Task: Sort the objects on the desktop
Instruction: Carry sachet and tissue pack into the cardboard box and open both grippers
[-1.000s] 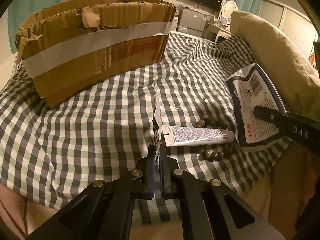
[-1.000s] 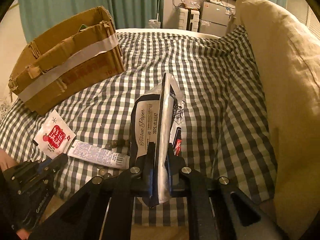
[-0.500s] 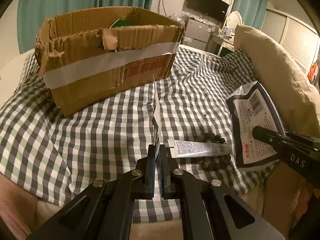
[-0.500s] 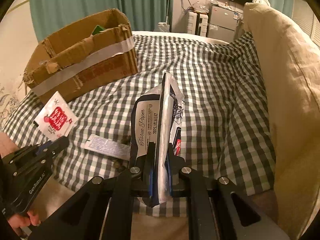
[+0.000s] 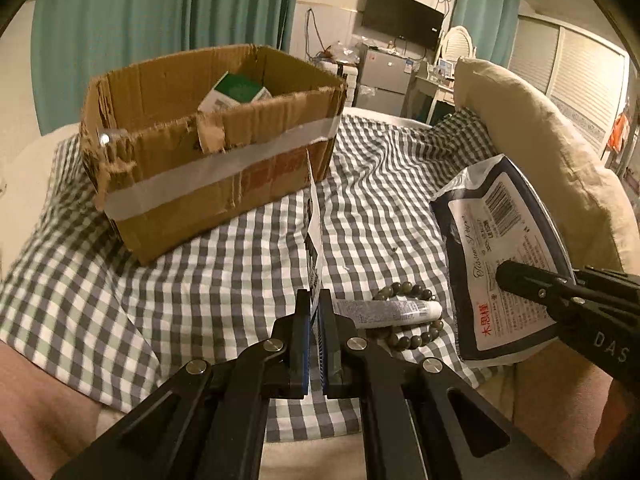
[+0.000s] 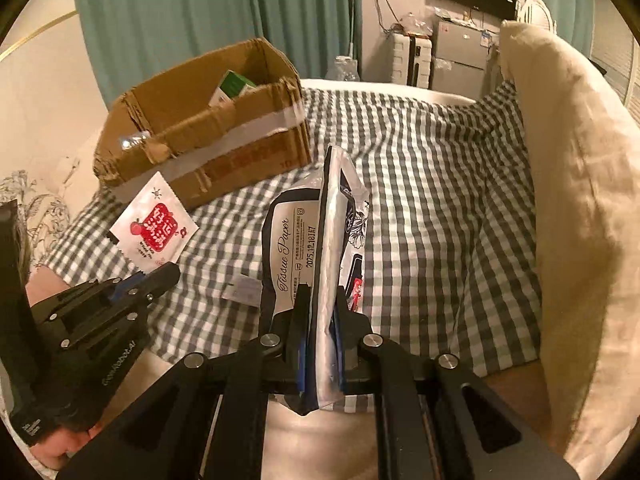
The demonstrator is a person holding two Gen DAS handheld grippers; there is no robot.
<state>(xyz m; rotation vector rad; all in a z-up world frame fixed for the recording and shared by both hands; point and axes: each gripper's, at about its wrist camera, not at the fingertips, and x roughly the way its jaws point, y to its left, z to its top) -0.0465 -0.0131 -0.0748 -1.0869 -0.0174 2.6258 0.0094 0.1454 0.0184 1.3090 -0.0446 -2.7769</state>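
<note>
both loads have risen off the checked cloth (image 5: 200, 280): the left gripper (image 5: 315, 312) stays clamped on a thin sachet (image 6: 154, 230), the right gripper (image 6: 320, 312) on the tissue pack (image 6: 288, 252) (tube (image 5: 388, 312) and beads (image 5: 404, 290) remain down). the cardboard box (image 5: 216, 168) now shows its open inside, so dropping in looks next.

The tube (image 5: 394, 313) is lying partly behind the left gripper (image 5: 316, 320); in the right view the tissue pack (image 6: 320, 256) is covering all but its crimped end. The tube is overlapping the bracelet (image 5: 408, 312). The box (image 5: 216, 148) wall is hiding most of the green carton (image 5: 236, 90) inside. The sachet (image 5: 314, 224) is showing edge-on, its print unreadable there.
</note>
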